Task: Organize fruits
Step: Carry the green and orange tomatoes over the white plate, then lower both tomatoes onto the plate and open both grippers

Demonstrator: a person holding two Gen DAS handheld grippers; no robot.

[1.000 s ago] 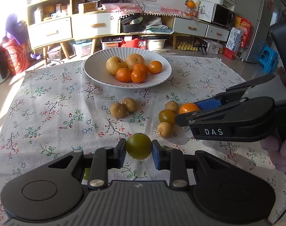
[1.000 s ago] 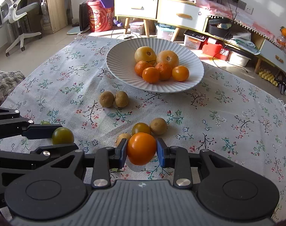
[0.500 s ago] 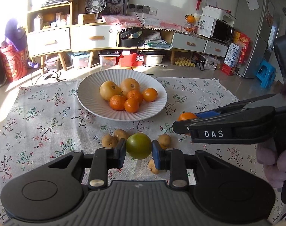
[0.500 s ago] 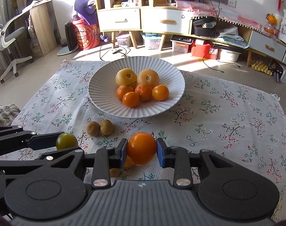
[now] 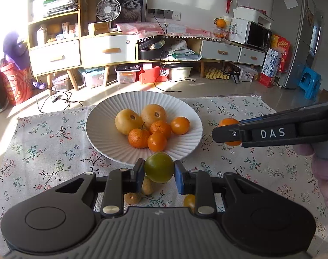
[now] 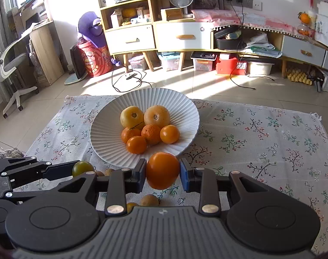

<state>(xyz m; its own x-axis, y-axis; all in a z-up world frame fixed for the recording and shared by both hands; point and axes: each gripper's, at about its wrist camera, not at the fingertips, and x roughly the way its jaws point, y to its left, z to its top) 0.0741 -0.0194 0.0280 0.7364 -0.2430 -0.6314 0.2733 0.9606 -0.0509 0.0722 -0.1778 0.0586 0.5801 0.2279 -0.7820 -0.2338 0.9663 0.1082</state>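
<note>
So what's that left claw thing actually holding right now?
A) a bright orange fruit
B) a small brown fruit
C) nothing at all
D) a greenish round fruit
D: in the left wrist view, the left gripper is shut on a greenish round fruit, just in front of the white plate; the bright orange fruit sits in the right gripper.

Bowl left half bare; fruit pile blocks centre-right. Cloth right of bowl open, seemingly.

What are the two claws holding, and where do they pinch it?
The left claw pinches a green fruit by its two sides. The right claw pinches an orange fruit the same way, across its middle.
</note>
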